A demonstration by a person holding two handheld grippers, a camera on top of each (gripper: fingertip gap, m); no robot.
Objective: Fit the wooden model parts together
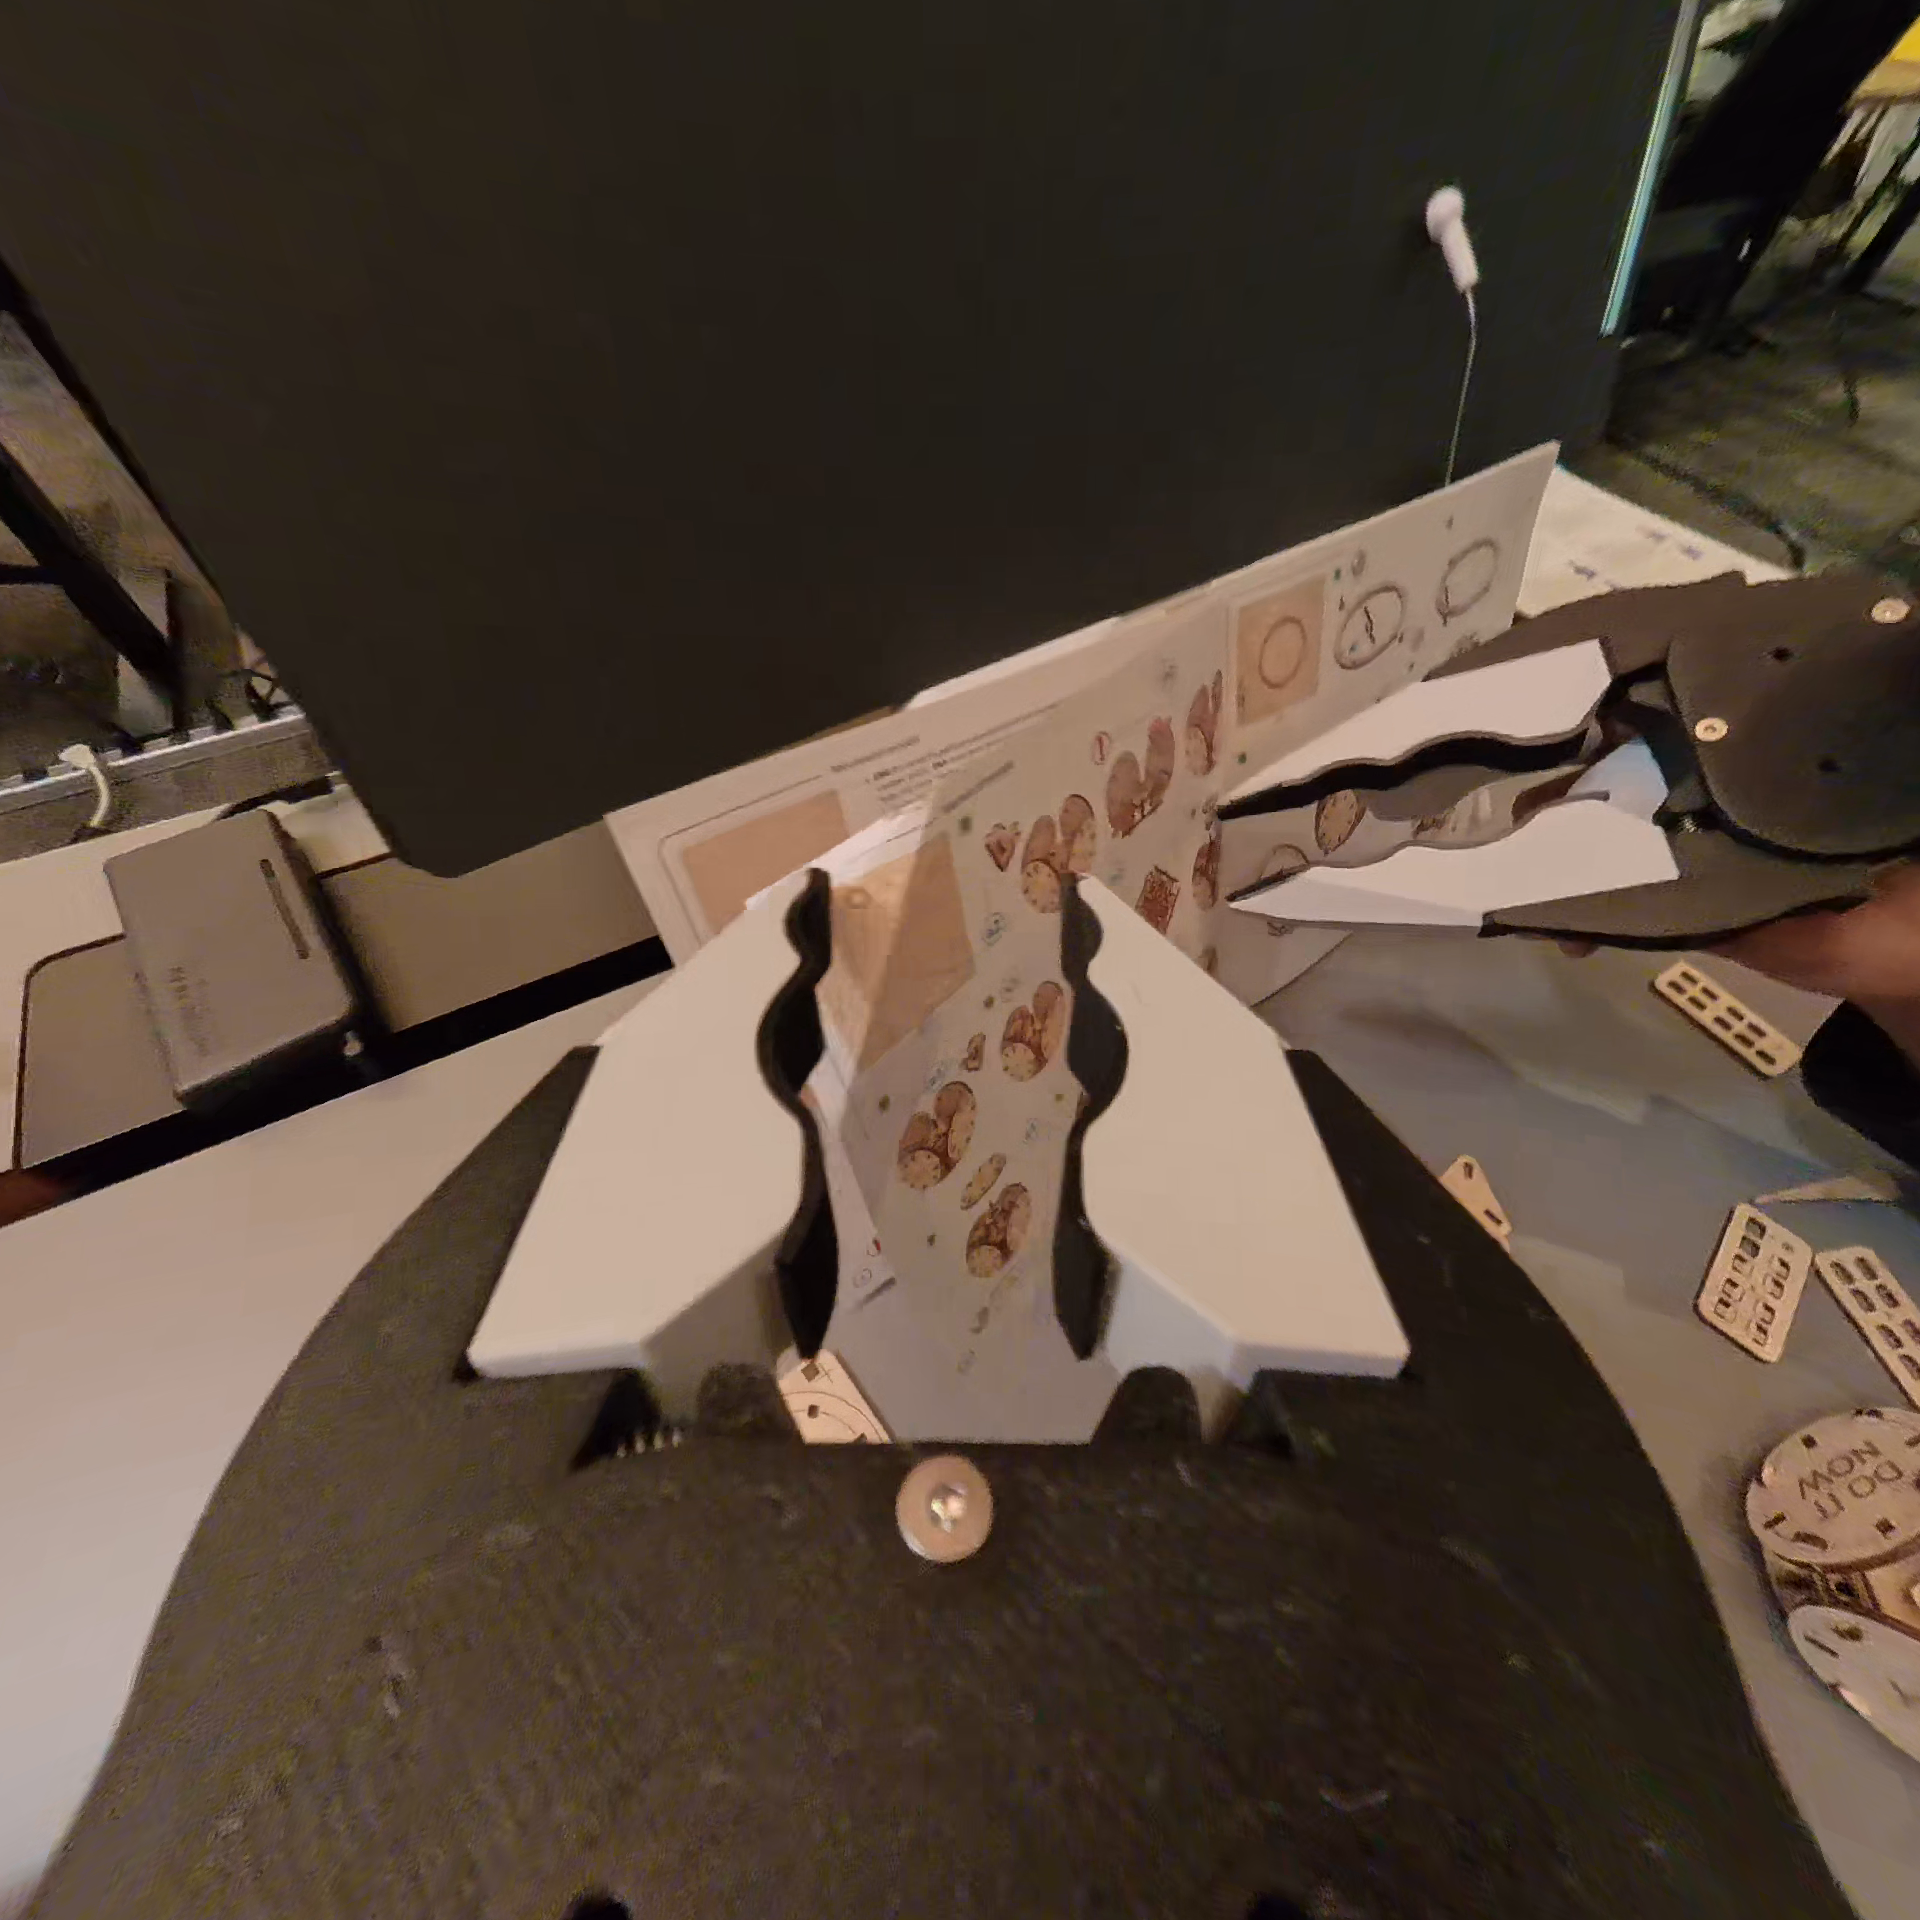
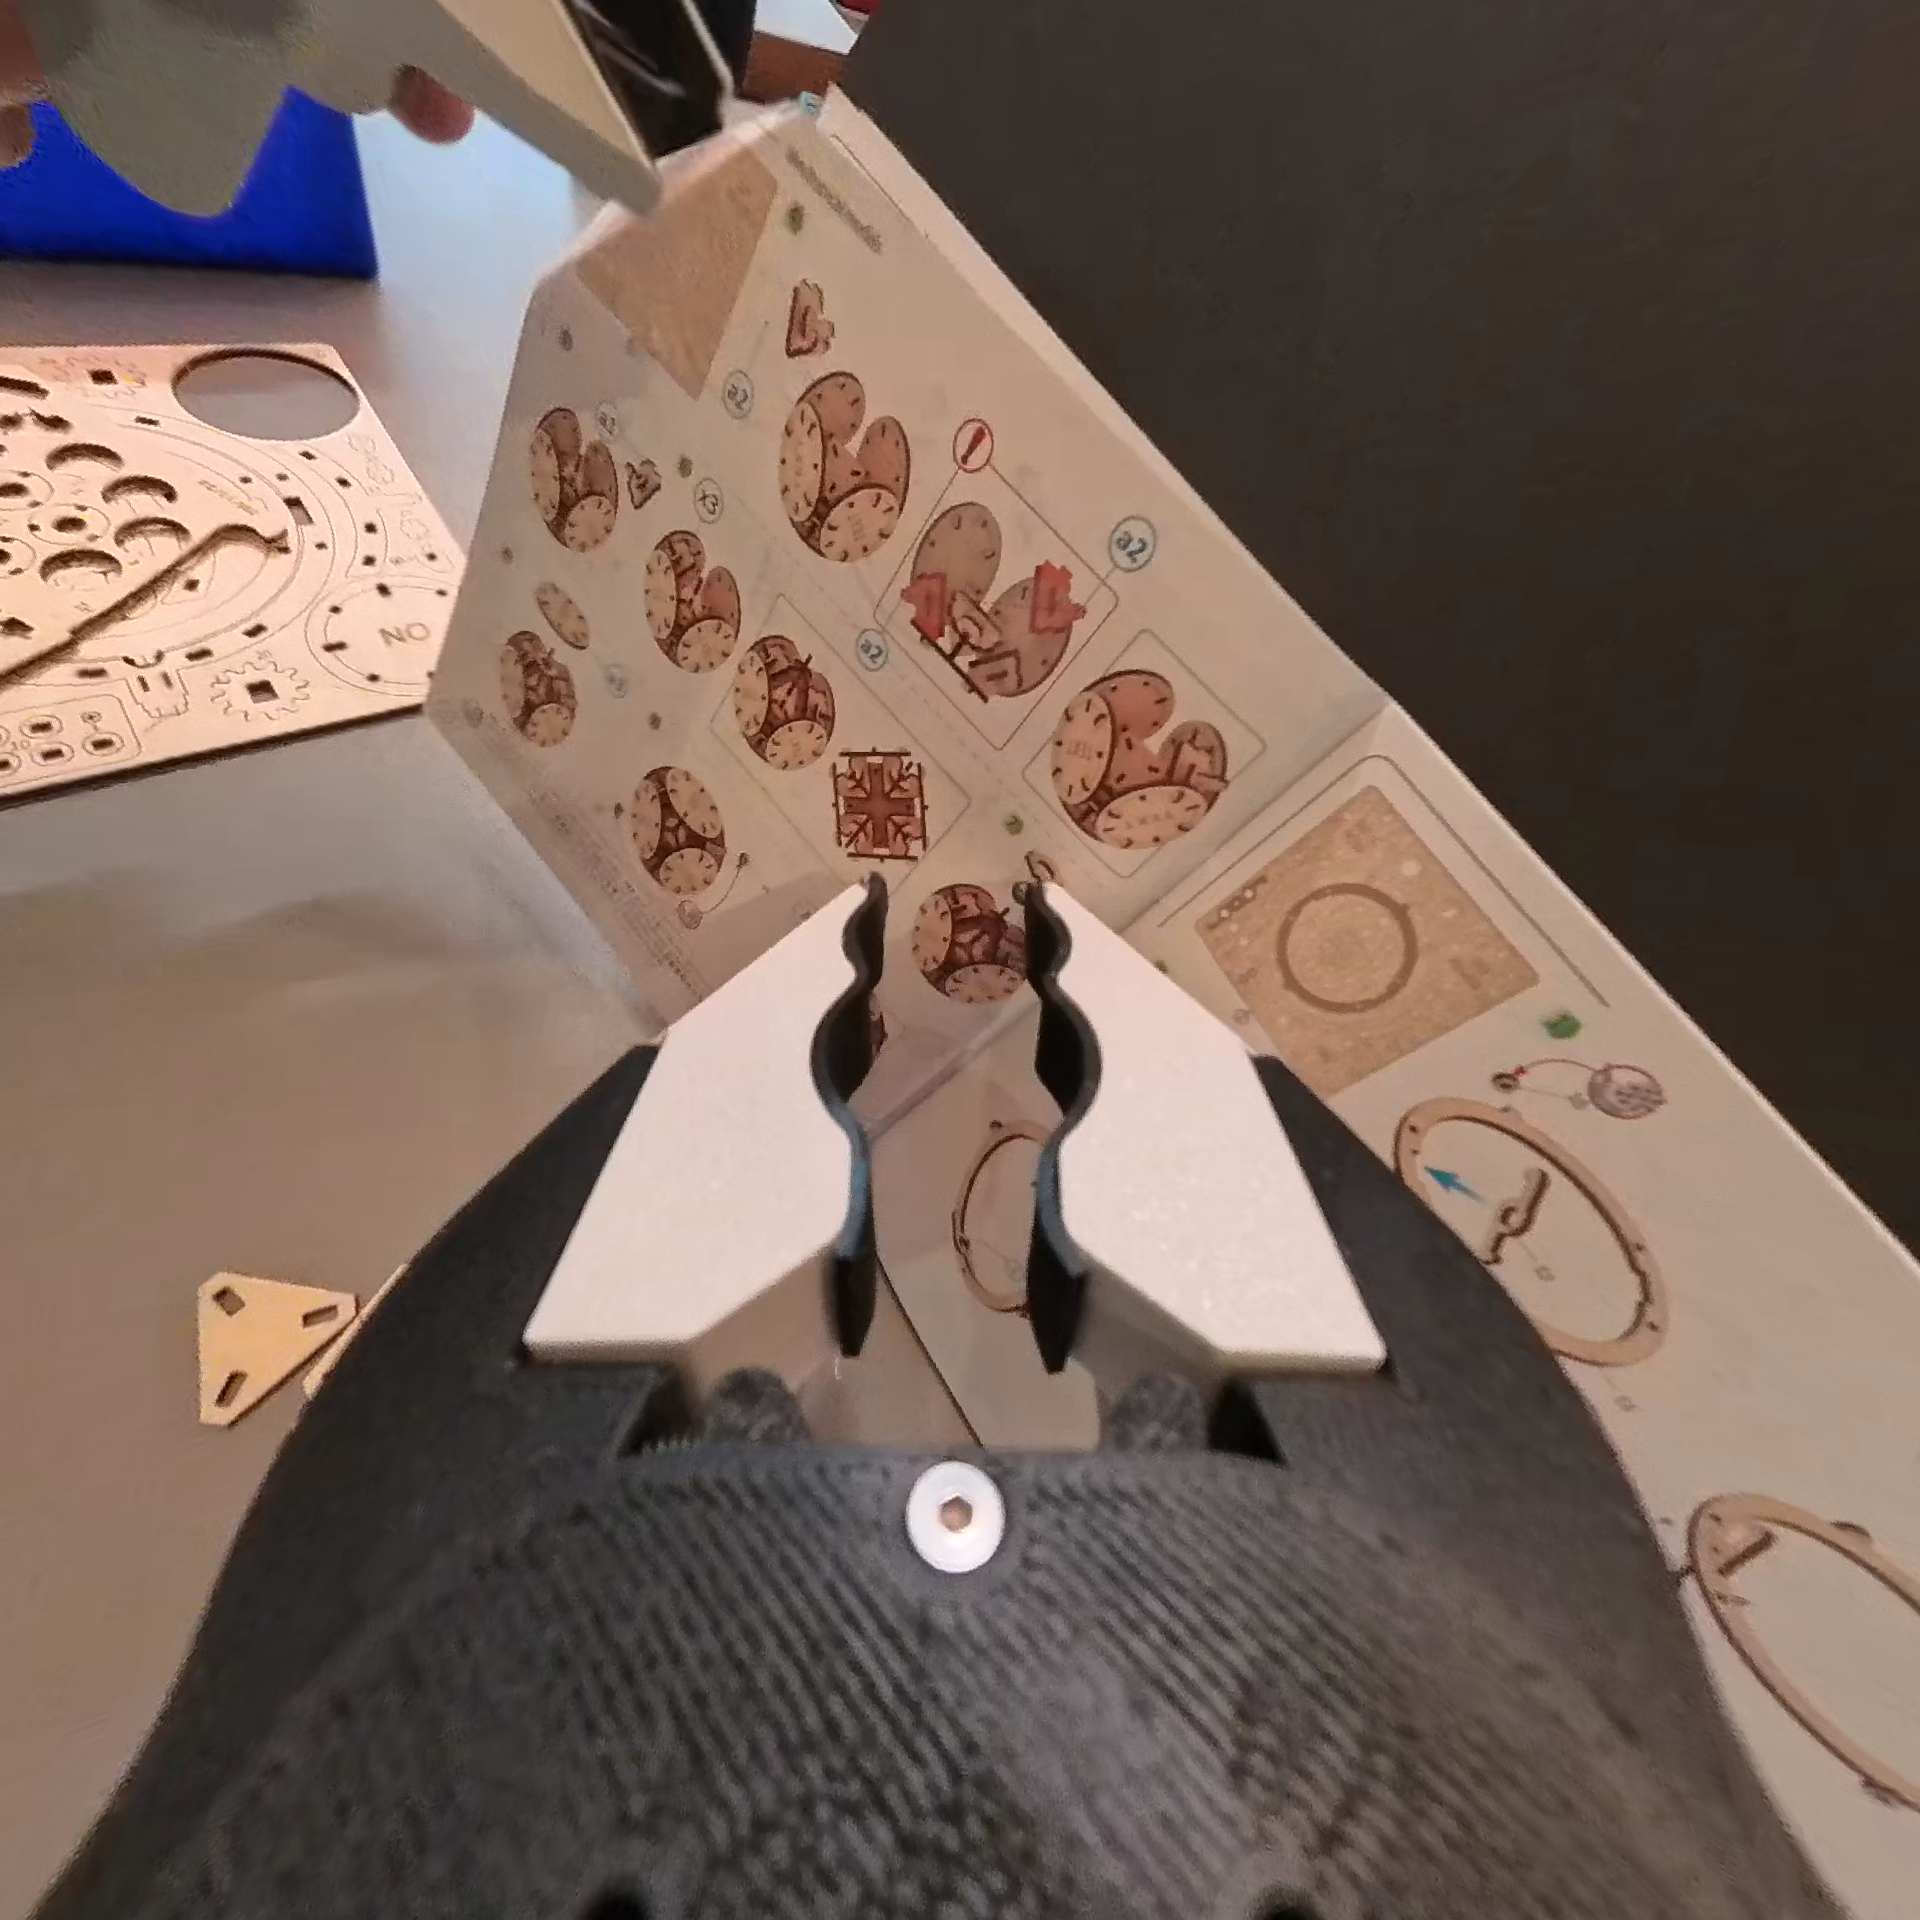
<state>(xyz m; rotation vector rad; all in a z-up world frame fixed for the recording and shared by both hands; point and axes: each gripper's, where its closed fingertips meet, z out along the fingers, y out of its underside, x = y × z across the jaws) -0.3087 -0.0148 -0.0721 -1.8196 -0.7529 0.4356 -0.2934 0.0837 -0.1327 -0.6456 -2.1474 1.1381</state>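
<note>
Left wrist view, left side: a grey box (image 1: 234, 951) sits on a side surface at the left edge, below a large dark panel (image 1: 790, 364); only this view shows it.
Left gripper (image 1: 940, 888): jaws spread in the frame's centre, a folded sheet of the instruction leaflet (image 1: 935, 1039) standing between the fingers; pad contact cannot be told.
Left wrist view, right side: the right gripper (image 1: 1236, 847) enters from the right edge, jaws parted beside the leaflet's far page; small wooden pieces (image 1: 1756, 1283) and a round wooden assembly (image 1: 1839, 1527) lie at lower right, shown only here.
Right wrist view, left side: a cut wooden sheet (image 2: 197, 561) lies at the left on the table (image 2: 260, 987), with a triangular wooden piece (image 2: 265, 1345) lower down.
Right gripper (image 2: 951, 888): jaws apart at centre over the leaflet (image 2: 935, 582), which leans up across the frame; nothing is pinched.
Right wrist view, top: the left gripper (image 2: 665, 135) meets the leaflet's upper corner.
</note>
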